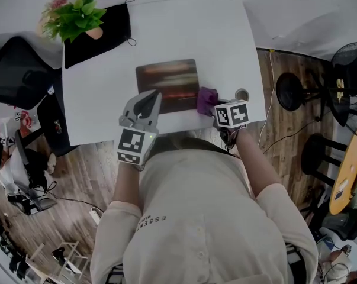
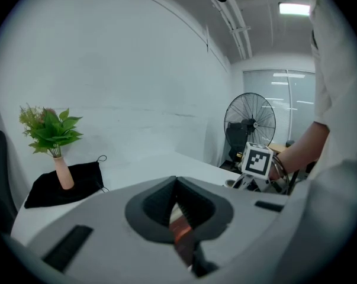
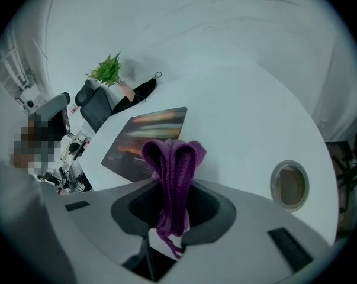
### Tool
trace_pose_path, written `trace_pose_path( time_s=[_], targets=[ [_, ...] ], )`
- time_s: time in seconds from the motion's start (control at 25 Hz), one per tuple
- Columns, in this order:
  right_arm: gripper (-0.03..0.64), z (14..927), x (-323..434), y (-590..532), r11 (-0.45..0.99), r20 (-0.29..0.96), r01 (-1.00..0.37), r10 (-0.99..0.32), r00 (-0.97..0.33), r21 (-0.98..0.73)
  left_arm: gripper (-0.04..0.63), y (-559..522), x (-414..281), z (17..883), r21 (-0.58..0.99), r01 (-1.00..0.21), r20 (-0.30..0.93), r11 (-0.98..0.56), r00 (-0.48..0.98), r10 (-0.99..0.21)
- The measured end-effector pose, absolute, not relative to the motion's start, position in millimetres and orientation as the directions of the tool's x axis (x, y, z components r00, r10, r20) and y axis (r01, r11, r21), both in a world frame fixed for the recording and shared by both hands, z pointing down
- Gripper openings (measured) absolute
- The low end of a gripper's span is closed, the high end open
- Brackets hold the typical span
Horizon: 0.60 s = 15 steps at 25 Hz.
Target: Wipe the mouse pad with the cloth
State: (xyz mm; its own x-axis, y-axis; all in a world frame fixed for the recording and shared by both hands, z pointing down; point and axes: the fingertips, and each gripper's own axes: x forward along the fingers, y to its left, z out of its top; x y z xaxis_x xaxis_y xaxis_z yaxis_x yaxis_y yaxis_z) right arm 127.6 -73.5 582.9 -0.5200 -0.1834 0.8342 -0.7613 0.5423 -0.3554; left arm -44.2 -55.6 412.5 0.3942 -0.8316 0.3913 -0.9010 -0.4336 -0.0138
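Note:
The dark mouse pad (image 1: 169, 78) with reddish streaks lies flat in the middle of the white table (image 1: 107, 93). My right gripper (image 1: 214, 107) is shut on a folded purple cloth (image 1: 206, 99), which it holds just off the pad's right edge. In the right gripper view the cloth (image 3: 173, 158) stands up out of the gripper (image 3: 172, 205), with the pad (image 3: 145, 135) beyond it to the left. My left gripper (image 1: 150, 97) is over the pad's front left corner with its jaws together. A reddish sliver of the pad (image 2: 181, 229) shows in the slit between them.
A potted green plant (image 1: 77, 13) stands on a black cloth mat (image 1: 107, 31) at the table's far left corner. A round cable hole (image 1: 242, 94) sits by the right edge, close to my right gripper. Chairs, stools and a fan (image 1: 350, 58) surround the table.

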Motion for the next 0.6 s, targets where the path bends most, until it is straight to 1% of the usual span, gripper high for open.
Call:
trace_pose_path(
  time_s=[0.16, 0.28, 0.4, 0.6],
  targets=[
    [0.106, 580, 141, -76, 0.522, 0.839, -0.780, -0.202, -0.505, -0.344, 0.002, -55, -41, 411, -0.016, -0.904, 0.392, -0.427, 0.387, -0.834],
    [0.104, 565, 141, -82, 0.527, 0.819, -0.784, -0.256, -0.514, -0.328, 0.002, -55, -43, 408, -0.025, -0.906, 0.392, -0.423, 0.380, -0.838],
    [0.104, 538, 129, -89, 0.550, 0.761, -0.763, -0.316, -0.566, -0.339, 0.002, -57, -48, 400, -0.034, -0.906, 0.376, -0.421, 0.379, -0.846],
    [0.104, 470, 95, -101, 0.651, 0.644, -0.697, -0.401, -0.652, -0.300, 0.002, -58, -63, 375, -0.066, -0.904, 0.344, -0.422, 0.376, -0.860]
  ],
)
